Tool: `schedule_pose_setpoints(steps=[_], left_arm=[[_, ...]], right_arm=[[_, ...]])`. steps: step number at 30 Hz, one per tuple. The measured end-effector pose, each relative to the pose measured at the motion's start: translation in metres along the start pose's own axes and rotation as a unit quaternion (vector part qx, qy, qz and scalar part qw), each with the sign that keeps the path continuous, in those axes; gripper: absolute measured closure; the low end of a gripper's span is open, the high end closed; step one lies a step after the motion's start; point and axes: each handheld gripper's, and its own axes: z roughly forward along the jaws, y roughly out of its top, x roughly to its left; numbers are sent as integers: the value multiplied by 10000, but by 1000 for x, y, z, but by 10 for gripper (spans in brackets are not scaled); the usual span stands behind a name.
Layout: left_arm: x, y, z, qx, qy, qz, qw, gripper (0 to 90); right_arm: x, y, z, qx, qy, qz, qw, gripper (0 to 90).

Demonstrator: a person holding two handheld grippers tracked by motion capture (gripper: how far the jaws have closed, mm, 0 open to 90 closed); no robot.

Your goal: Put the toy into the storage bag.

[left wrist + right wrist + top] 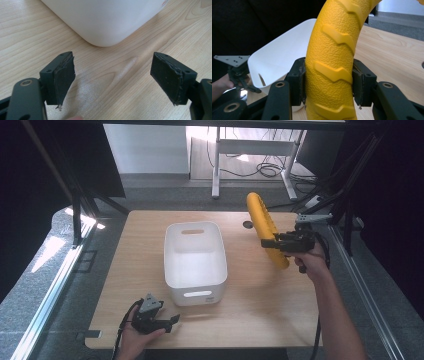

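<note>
A yellow ring with a raised tread pattern point(264, 227) stands on edge above the table at the right, lifted off the wood. My right gripper point(272, 243) is shut on its rim; in the right gripper view both pads press the ring point(332, 62) from either side, and the gripper point(329, 86) points toward the white bin point(277, 57). The white bin point(195, 262) sits in the middle of the table and looks empty. My left gripper point(172, 322) rests near the front edge, left of the bin's front corner, open with nothing between its fingers point(113, 80).
The wooden table point(150, 235) has dark drops on both sides and at the front. A small round hole point(248, 224) lies in the tabletop behind the ring. A white desk frame with cables point(260, 155) stands on the floor beyond.
</note>
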Motion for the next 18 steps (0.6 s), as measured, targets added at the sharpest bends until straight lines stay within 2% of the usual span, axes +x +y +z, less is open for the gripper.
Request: schedule_pose_setpoints(steps=[6,18], left_arm=[[0,0,0,-18,-9,-17,10000,198],[0,0,0,-6,2,-9,10000,198]], right_arm=[[10,0,0,-132,100,-93,9998,521],[16,-5,5,-136,168,-75,9997,521]])
